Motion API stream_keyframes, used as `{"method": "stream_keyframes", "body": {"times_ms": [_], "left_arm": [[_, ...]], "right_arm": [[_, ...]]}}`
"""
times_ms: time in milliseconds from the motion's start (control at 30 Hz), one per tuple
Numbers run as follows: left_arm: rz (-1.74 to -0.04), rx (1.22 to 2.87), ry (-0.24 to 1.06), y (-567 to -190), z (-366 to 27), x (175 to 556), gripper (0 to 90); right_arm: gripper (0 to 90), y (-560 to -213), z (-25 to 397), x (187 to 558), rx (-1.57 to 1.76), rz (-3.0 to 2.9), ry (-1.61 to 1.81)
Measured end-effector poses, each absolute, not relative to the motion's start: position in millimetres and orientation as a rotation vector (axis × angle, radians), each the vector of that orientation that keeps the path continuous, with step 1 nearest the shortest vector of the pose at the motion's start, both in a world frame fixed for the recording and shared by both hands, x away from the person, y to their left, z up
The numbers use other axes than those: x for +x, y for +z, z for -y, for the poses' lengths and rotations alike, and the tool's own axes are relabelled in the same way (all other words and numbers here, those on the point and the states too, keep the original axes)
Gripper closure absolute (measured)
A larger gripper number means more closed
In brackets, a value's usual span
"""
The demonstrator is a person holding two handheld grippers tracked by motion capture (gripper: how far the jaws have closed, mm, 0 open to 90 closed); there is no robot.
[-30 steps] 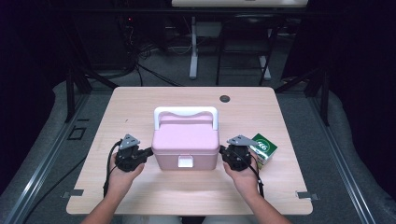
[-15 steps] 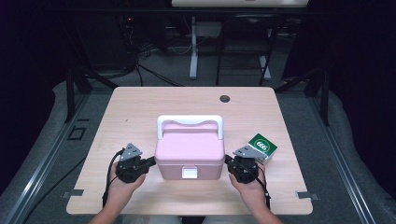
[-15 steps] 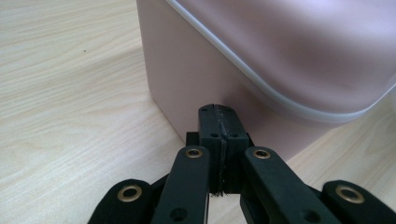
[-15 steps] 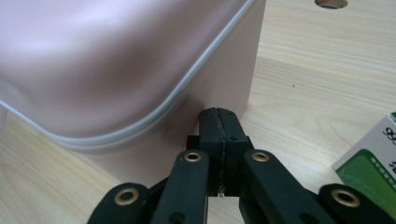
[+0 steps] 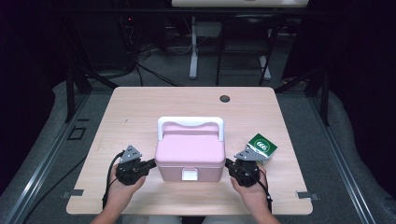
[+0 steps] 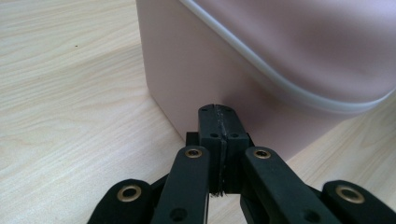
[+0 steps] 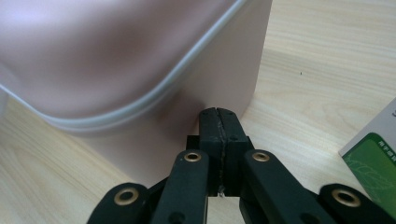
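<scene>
Box: a pink storage box (image 5: 190, 157) with a white carry handle (image 5: 190, 124) and a white front latch (image 5: 190, 175) stands on the bench (image 5: 140, 107), near its front edge, lid down.
Left hand-held gripper: the left hand-held gripper (image 5: 150, 164) lies low at the box's left side, jaws pressed together with nothing between them, tips against the lower wall.
Right hand-held gripper: the right hand-held gripper (image 5: 228, 164) mirrors it at the box's right side, jaws together, tips at the wall.
Hands: each hand comes in from the front edge, forearms angled slightly inward.
Carton: a green and white carton (image 5: 261, 147) sits just right of the right hand-held gripper.
</scene>
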State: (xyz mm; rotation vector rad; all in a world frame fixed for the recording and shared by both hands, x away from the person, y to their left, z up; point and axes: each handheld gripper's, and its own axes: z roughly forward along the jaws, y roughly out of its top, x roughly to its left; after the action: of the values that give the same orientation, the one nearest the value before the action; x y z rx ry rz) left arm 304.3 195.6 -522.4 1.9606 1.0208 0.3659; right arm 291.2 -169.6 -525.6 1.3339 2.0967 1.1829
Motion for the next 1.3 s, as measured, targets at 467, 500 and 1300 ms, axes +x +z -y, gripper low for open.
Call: {"method": "stream_keyframes", "body": {"times_ms": [467,500,1300], "left_arm": [[-1.042,1.951,0.331,-523.1,-207.2,312.7,72.4],[-1.043,1.952,0.331,-522.5,-208.5,313.2,71.7],[-1.026,1.92,0.302,-494.6,-224.6,321.5,61.3]], "right_arm": [[73.1,-524.2,180.3,298.0,1.324,-2.115,1.21],[72.5,-523.4,181.1,298.0,1.319,-2.114,1.214],[59.1,-498.9,194.6,303.6,1.256,-2.211,1.232]]}}
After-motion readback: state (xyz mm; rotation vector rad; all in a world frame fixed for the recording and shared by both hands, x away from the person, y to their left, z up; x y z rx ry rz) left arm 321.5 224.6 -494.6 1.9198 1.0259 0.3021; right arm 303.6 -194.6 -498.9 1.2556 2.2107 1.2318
